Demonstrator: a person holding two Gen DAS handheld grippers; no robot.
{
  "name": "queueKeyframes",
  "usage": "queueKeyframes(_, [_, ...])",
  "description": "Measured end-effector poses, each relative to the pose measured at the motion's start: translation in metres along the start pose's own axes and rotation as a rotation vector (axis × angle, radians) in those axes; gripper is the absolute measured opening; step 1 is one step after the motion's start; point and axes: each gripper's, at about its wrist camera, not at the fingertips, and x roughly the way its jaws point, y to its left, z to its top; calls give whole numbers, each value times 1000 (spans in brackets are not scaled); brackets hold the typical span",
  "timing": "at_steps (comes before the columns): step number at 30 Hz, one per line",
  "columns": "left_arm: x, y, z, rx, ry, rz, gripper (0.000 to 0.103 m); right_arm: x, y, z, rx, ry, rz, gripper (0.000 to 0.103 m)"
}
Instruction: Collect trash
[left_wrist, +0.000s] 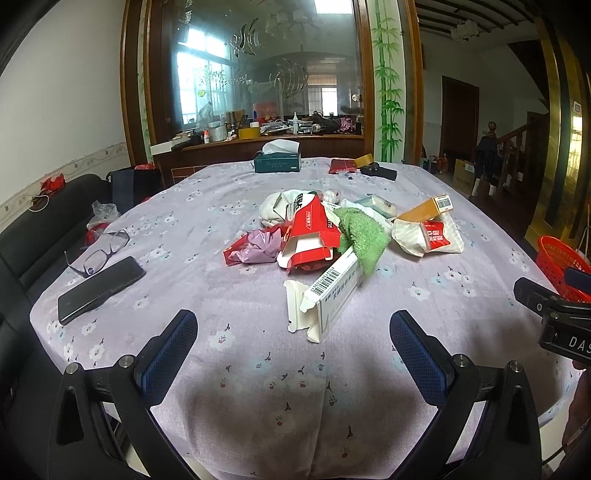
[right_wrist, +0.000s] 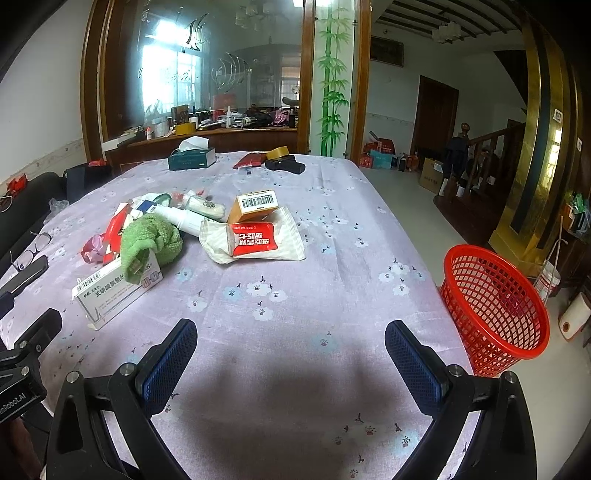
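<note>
Trash lies heaped near the middle of the table (left_wrist: 207, 229), which is covered by a lilac flowered cloth. Nearest the left gripper (left_wrist: 293, 339) is a white medicine box (left_wrist: 330, 291) with its end flap open, lying just beyond the gap between the wide-spread fingers, which hold nothing. A green cloth (left_wrist: 364, 232) drapes over the far end of that box, and behind it sit a torn red carton (left_wrist: 310, 236), a crumpled red and pink wrapper (left_wrist: 255, 247), a white snack packet (left_wrist: 428, 236) with a red label, and an orange box (left_wrist: 424, 208) leaning on the packet. The right gripper (right_wrist: 291, 343) is also spread fully and empty, hovering over bare cloth near the table's front edge, well apart from the pile. A red mesh basket (right_wrist: 495, 306) stands on the floor just beside the table's right edge. Off to the left on the cloth rest a black phone (left_wrist: 99, 290) and a pair of glasses (left_wrist: 99, 253), side by side; a tissue box (left_wrist: 277, 158) sits at the far edge.
</note>
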Motion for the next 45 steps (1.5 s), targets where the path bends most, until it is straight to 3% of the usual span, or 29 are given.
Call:
queueKeyframes(27, [23, 5, 4, 14, 40, 4, 103, 12, 0, -4, 9, 39, 15, 103])
queueKeyframes(38, [66, 3, 26, 48, 130, -81, 103, 20, -16, 5, 71, 64, 84, 92])
queueKeyframes(45, [104, -16, 30, 110, 216, -122, 81, 28, -21, 12, 103, 108, 191, 79])
